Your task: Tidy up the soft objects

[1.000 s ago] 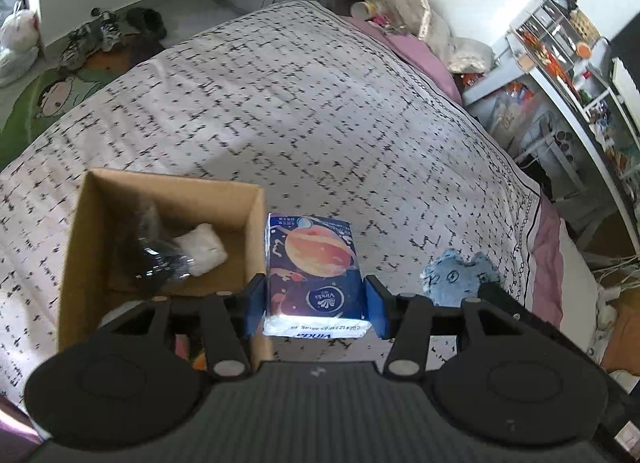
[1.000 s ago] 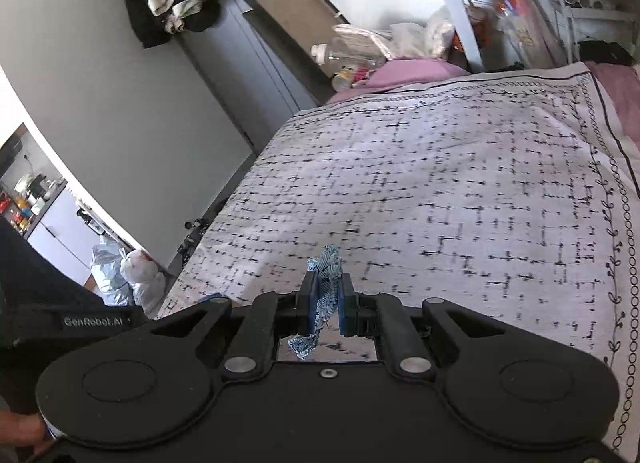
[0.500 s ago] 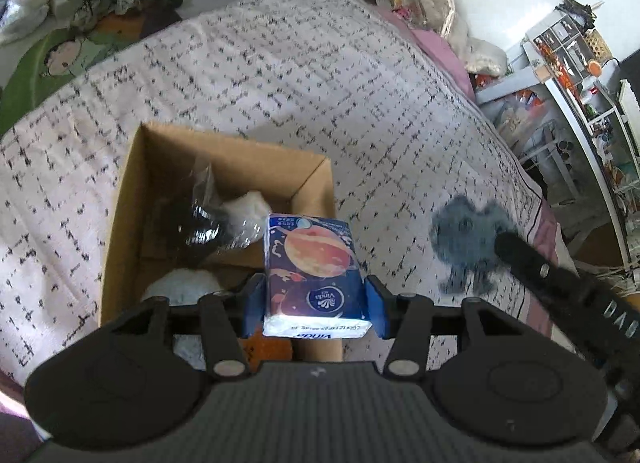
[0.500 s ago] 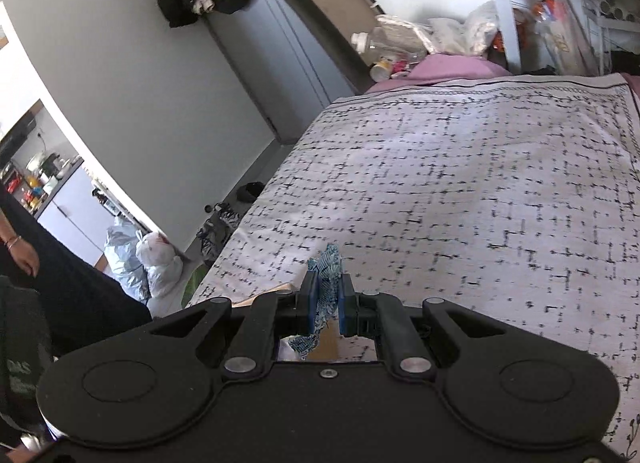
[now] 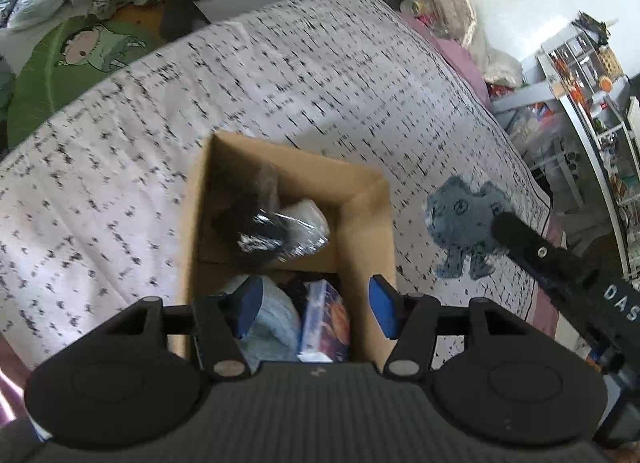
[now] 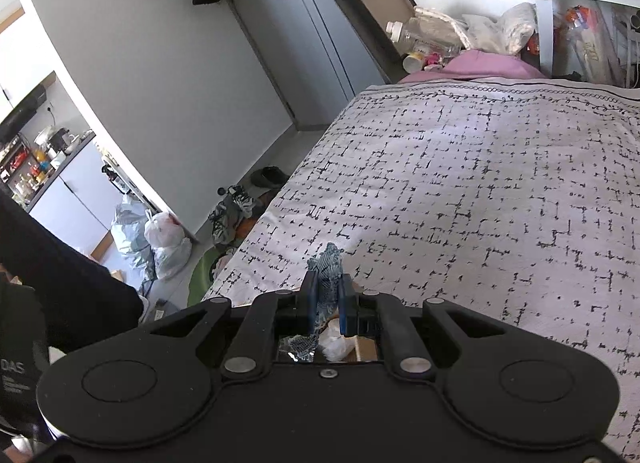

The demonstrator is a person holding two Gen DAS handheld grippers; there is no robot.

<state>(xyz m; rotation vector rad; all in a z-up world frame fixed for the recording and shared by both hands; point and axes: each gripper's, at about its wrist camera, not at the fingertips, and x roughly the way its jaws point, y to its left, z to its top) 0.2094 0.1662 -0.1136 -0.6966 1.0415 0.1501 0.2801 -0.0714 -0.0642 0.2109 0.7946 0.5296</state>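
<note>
the left tongs hang over the cardboard box on the bed, their jaws opening; the tissue pack lies in the box below them, free of the blue pads; the right tongs are pinched together on a blue patterned cloth; a grey plush toy hangs beside the box at the tip of a black gripper.
</note>
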